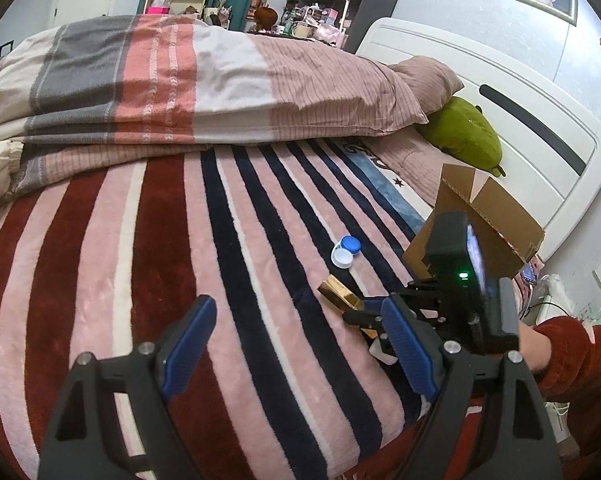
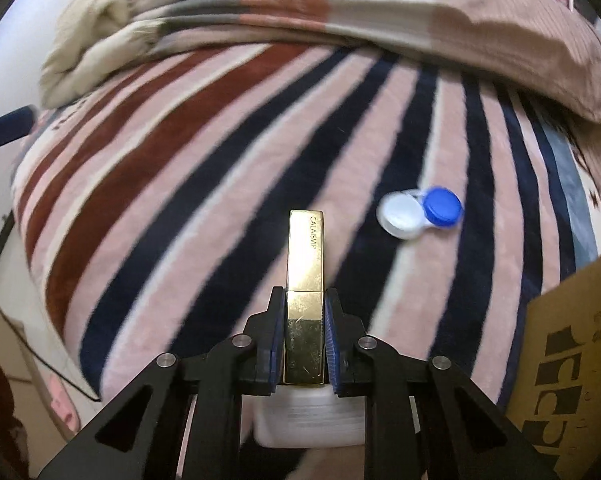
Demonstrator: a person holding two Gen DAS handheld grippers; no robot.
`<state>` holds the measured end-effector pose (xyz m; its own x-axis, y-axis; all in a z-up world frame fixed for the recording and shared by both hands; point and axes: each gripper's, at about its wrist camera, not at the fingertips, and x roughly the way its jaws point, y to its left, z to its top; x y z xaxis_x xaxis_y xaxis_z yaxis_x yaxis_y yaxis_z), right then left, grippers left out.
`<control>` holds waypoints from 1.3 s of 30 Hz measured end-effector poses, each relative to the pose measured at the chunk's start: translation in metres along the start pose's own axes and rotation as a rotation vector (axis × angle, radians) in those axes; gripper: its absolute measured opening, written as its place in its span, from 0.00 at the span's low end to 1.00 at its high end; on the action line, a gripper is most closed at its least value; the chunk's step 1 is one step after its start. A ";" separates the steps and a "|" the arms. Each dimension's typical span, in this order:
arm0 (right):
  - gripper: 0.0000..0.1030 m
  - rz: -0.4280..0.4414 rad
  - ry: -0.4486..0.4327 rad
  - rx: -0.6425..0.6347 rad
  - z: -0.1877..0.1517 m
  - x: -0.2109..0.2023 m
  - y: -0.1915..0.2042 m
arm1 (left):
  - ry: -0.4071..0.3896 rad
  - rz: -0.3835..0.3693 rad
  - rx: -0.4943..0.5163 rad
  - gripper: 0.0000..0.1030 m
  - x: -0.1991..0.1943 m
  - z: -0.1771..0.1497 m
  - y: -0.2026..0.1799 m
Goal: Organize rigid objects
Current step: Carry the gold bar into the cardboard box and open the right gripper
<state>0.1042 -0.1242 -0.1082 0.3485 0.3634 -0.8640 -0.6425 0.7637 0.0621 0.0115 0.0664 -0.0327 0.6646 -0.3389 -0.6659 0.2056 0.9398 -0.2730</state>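
Note:
My right gripper is shut on a gold rectangular lipstick case, held just above the striped blanket; the case sticks out forward past the fingertips. The same case shows in the left wrist view, held by the right gripper. A contact lens case with one white and one blue cap lies on the blanket to the right of the gold case; it also shows in the left wrist view. My left gripper is open and empty above the blanket. An open cardboard box stands at the right.
The striped blanket covers the bed. A folded quilt and pillow lie at the back, with a green plush by the white headboard. The cardboard box's wall is close on my right gripper's right.

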 end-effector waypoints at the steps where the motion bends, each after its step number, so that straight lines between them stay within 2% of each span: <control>1: 0.13 0.010 -0.011 -0.011 0.001 -0.005 0.003 | 0.004 -0.003 0.000 0.80 0.001 0.000 -0.001; 7: 0.13 0.082 -0.105 -0.081 0.011 -0.057 0.020 | 0.004 -0.074 0.007 0.80 0.010 0.014 -0.019; 11: 0.13 0.119 -0.183 -0.111 0.013 -0.099 0.021 | -0.024 -0.156 0.014 0.79 0.013 0.033 -0.046; 13: 0.13 0.132 -0.215 -0.110 0.013 -0.116 0.018 | -0.036 -0.164 0.034 0.74 0.016 0.042 -0.061; 15: 0.13 0.134 -0.242 -0.110 0.011 -0.131 0.012 | -0.036 -0.168 0.059 0.59 0.021 0.051 -0.079; 18: 0.13 0.127 -0.277 -0.103 0.006 -0.150 -0.003 | -0.031 -0.196 0.086 0.43 0.029 0.064 -0.104; 21: 0.13 0.110 -0.309 -0.078 -0.002 -0.167 -0.028 | -0.031 -0.200 0.118 0.37 0.039 0.075 -0.133; 27: 0.13 0.059 -0.339 -0.010 -0.024 -0.191 -0.083 | -0.006 -0.225 0.184 0.37 0.068 0.096 -0.193; 31: 0.13 0.026 -0.329 0.033 -0.037 -0.198 -0.114 | 0.035 -0.254 0.226 0.37 0.095 0.106 -0.229; 39: 0.13 -0.009 -0.278 0.082 -0.051 -0.197 -0.157 | 0.112 -0.274 0.270 0.37 0.134 0.114 -0.263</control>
<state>0.1019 -0.3427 0.0270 0.5346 0.4801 -0.6955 -0.5851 0.8041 0.1053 0.1284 -0.2211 0.0293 0.4793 -0.5675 -0.6695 0.5560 0.7866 -0.2687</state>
